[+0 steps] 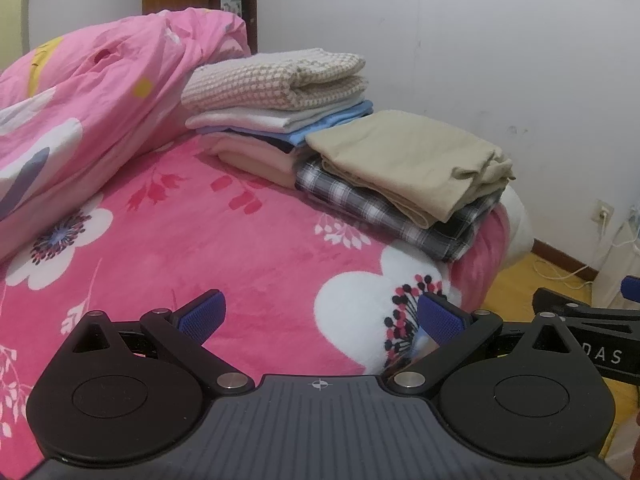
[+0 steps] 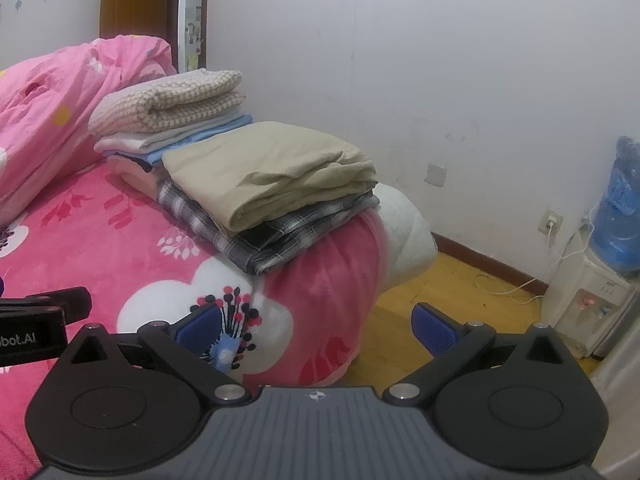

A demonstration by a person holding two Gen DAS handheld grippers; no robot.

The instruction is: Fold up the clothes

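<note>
left to right, using the khaki fold as the anchor: way off to its left a pink quilt is heaped up, not folded. just left of the khaki fold and a bit behind it sits a taller stack of folded clothes, waffle-knit piece on top, then white, blue and pale pink layers. the khaki fold itself lies on a grey plaid piece, both near the bed's corner, on the pink flowered blanket. right of it there's only wall, wood floor and a water dispenser.

the left gripper hangs over bare blanket in front of the khaki fold, fingers spread wide, nothing in them. the right gripper is off the bed's corner, partly over the floor, also wide open and empty.

looks like both stacks are done and no loose garment shows, so the step is probably fetching the next piece, or it's wrapping up. if another one comes, lay it flat on the open blanket in front of the khaki fold, pinch two corners evenly, and keep clear of the stacks, since that plaid edge overhangs the corner and could slide.
</note>
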